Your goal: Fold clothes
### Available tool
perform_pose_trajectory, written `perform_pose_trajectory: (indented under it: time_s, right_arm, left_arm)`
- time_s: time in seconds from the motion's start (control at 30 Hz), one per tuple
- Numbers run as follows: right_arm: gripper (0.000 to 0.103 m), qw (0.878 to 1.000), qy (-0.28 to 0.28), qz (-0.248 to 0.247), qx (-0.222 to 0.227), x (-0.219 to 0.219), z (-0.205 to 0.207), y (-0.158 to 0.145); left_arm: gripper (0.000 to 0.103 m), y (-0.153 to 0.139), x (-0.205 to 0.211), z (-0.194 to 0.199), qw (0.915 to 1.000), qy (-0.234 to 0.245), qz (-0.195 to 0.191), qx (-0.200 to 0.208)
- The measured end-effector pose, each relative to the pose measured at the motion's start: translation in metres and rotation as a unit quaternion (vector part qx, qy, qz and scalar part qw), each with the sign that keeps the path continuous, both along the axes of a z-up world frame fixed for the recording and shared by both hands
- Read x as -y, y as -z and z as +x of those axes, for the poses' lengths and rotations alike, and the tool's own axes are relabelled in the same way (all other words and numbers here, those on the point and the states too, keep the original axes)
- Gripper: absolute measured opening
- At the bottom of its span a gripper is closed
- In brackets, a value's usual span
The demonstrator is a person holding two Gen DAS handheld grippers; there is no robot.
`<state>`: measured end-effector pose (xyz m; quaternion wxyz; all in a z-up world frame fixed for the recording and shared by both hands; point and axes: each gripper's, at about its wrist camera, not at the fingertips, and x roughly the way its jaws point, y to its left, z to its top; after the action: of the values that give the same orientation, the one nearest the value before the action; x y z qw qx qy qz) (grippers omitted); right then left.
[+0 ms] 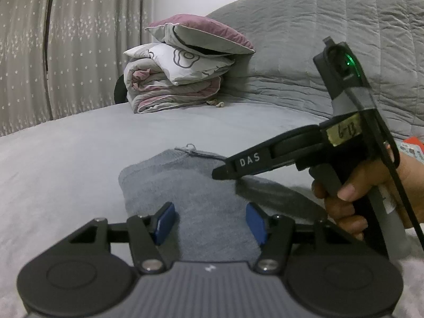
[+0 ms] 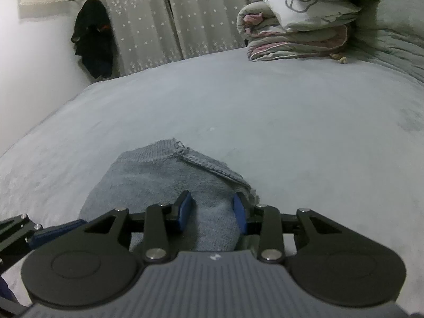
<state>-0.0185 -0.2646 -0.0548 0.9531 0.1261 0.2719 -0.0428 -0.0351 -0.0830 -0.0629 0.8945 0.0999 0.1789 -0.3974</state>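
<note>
Knitwear, a grey folded sweater (image 2: 164, 182), lies flat on the pale grey bed (image 2: 265, 111), and every place below is told from it. Its ribbed edge with a loose thread faces away from both cameras, toward the far side of the bed. The left claw (image 1: 210, 221) hovers over the near part of the sweater with its blue pads (image 1: 167, 218) spread well apart; knit shows between them, and I cannot see either pad pressing on it, so nothing is gripped there. The right claw (image 2: 212, 213) sits over the near right edge of the sweater, its blue pads (image 2: 186, 208) parted less widely than the left pair; the fabric passes between them, with the right-hand pad just beside the folded edge, but the pads do not clamp it. In the left wrist view the right claw (image 1: 220, 173) appears from the side as a dark, closed-looking wedge with its tip low over the right part of the sweater, held by a hand (image 1: 371, 193) wrapped round the handle. Beyond the sweater, at the far end of the bed, a folded quilt (image 2: 296, 31) with pink trim lies under a pillow (image 1: 201, 34). A grey quilted cover (image 1: 331, 39) rises to the right of that stack. Star-patterned curtains (image 2: 164, 16) hang beyond the bed, and a dark garment (image 2: 92, 39) hangs far off to the sweater's left.
</note>
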Motion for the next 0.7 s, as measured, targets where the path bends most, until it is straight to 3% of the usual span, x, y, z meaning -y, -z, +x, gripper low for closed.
perform_pose_trajectory:
  time_s: [0.2,0.7]
  right_arm:
    - [0.043,1.000,-0.008,-0.004,0.009,0.001,-0.010,-0.013]
    - [0.046,1.000,-0.016,-0.024,-0.010,0.011,-0.046,-0.017]
  left_arm:
    - [0.062,-0.005,-0.004,-0.008,0.9998,0.018,-0.001,0.006]
    - [0.064,0.001,0.004,-0.054,0.9943,0.093,0.036,0.037]
